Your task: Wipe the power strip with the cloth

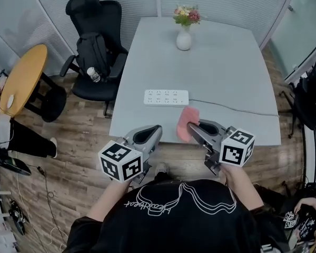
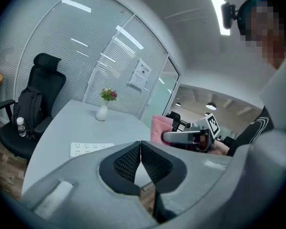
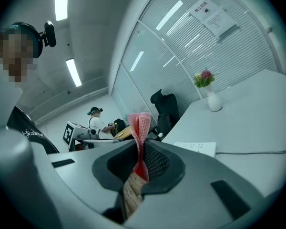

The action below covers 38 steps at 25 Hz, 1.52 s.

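Observation:
A white power strip (image 1: 166, 97) lies flat near the front of the grey table (image 1: 221, 67), with its cord (image 1: 237, 108) running off to the right. It shows too in the left gripper view as the power strip (image 2: 91, 149) and in the right gripper view as the power strip (image 3: 196, 148). My right gripper (image 1: 191, 128) is shut on a pink cloth (image 1: 187, 123), held just over the table's front edge, right of the strip. The cloth (image 3: 140, 132) stands up between its jaws. My left gripper (image 1: 157, 129) is shut on nothing, at the table's front edge below the strip.
A white vase with flowers (image 1: 185, 29) stands at the table's far side. A black office chair (image 1: 95, 51) with a backpack and bottle is left of the table, a round wooden table (image 1: 22, 78) further left. Another person (image 3: 94, 119) sits in the background.

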{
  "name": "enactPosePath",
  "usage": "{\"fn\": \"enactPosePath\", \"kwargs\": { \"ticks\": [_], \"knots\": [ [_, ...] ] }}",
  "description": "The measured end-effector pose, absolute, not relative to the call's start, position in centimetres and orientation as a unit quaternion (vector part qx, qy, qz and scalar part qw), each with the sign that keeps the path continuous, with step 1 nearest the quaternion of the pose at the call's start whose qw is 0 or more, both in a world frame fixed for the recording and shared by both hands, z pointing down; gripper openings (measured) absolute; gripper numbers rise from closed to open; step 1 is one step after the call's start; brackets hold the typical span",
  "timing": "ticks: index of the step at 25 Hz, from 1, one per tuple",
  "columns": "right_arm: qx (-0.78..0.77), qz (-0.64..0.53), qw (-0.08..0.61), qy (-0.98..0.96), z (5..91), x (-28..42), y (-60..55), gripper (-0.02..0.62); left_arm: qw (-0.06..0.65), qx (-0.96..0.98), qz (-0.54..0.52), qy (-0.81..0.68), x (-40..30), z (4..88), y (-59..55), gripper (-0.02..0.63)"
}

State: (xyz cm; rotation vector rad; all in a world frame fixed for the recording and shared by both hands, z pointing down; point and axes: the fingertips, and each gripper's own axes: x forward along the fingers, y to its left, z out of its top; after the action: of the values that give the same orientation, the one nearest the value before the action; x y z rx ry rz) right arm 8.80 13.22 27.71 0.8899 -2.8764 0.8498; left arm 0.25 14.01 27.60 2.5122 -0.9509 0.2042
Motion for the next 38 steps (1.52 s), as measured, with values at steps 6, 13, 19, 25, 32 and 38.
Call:
{"fn": "enactPosePath", "kwargs": {
  "ticks": [6, 13, 19, 25, 32, 38],
  "knots": [
    [0.321, 0.283, 0.012, -0.904, 29.0, 6.9, 7.5, 0.035, 0.239, 0.913, 0.088, -0.32, -2.6, 29.2, 7.5, 0.014],
    [0.325, 0.313, 0.02, -0.892, 31.8, 5.0, 0.8, 0.035, 0.256, 0.912, 0.101, -0.305, -4.6, 32.0, 0.3, 0.014],
    [0.318, 0.327, 0.027, -0.889, 33.6, 3.3, -2.4, 0.035, 0.269, 0.907, 0.106, -0.306, -6.1, 34.2, -3.3, 0.014],
    [0.298, 0.357, 0.036, -0.885, 36.3, 0.6, -7.1, 0.037, 0.284, 0.898, 0.109, -0.318, -8.3, 36.1, -7.9, 0.014],
    [0.285, 0.382, 0.052, -0.877, 38.1, -2.1, -10.6, 0.037, 0.295, 0.883, 0.129, -0.341, -11.5, 38.6, -10.9, 0.014],
    [0.267, 0.392, 0.069, -0.878, 39.1, -2.2, -10.4, 0.037, 0.307, 0.872, 0.14, -0.355, -11.2, 40.1, -10.1, 0.014]
  ]
}}
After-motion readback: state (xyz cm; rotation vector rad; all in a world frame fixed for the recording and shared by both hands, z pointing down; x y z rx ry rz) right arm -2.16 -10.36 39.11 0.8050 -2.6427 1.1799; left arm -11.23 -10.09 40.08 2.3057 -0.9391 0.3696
